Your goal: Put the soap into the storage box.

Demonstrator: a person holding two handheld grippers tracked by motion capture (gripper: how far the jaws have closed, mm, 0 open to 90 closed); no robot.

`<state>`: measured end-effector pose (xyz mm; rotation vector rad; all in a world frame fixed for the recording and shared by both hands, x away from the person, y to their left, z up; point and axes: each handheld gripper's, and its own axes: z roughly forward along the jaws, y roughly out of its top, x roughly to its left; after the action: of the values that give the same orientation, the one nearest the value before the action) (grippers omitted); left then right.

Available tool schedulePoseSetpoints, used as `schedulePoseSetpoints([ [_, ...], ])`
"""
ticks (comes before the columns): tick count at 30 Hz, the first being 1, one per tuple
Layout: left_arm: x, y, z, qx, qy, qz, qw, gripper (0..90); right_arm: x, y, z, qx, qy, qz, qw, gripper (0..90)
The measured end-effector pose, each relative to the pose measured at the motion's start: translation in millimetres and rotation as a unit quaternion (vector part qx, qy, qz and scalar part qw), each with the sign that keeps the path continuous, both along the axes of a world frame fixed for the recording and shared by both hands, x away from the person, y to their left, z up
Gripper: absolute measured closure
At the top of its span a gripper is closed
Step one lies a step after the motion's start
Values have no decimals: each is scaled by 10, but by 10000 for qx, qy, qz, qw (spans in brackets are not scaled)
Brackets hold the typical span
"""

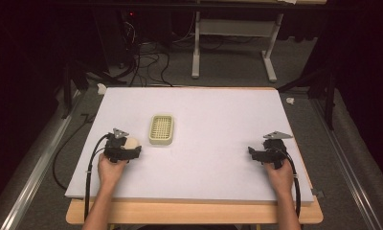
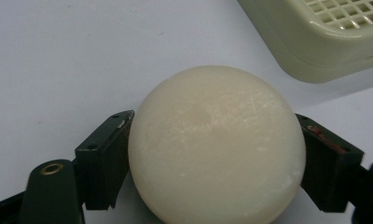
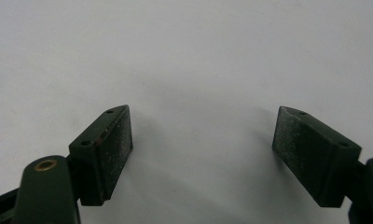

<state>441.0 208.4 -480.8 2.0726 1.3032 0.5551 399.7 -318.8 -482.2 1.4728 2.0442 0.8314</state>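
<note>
Near the left edge of the white surface [image 1: 213,110], toward its front: a cream round soap [image 2: 216,147] clamped between the jaws of the left gripper [image 2: 216,154], one pad pressed to each side at the widest part, presumably so the smooth curve cannot slip out. Gripped low, close to the surface, whether touching it or just lifted cannot be told. Just beyond, toward the middle of the surface: a pale slotted soap dish [image 1: 161,129], standing apart from the soap and with its grid bare, likely the place meant to receive it. Short reach, so a small lift and forward carry should do. Near the right edge, toward the front: right gripper [image 3: 201,154] resting idle, jaws spread wide with nothing between them, well apart from the dish and out of the way.
</note>
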Motion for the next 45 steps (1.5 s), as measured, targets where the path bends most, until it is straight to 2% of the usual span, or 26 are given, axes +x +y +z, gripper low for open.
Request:
schedulePoseSetpoints([
  [15, -9, -7, 7, 42, -9, -5, 10000, 245, 1, -2, 0, 10, 9, -5, 10000, 205],
  [20, -29, -5, 34, -28, -77, -23, 10000, 245, 0, -1, 0, 12, 12, -9, 10000, 205],
  [26, -65, 22, 95, -195, -86, -121, 9997, 245, 1, -2, 0, 10, 8, -5, 10000, 205],
  [33, -147, 0, 156, -171, -123, -273, 9994, 245, 0, -1, 0, 12, 12, -7, 10000, 206],
  [40, -223, -17, 239, -368, -164, -420, 9983, 245, 0, -1, 0, 12, 11, -5, 10000, 206],
  [43, -248, -24, 269, -355, -175, -468, 9981, 245, 0, -1, 0, 14, 12, -6, 10000, 206],
  [45, -268, -34, 281, -250, -211, -473, 9983, 245, 0, -1, 0, 14, 11, -5, 10000, 206],
])
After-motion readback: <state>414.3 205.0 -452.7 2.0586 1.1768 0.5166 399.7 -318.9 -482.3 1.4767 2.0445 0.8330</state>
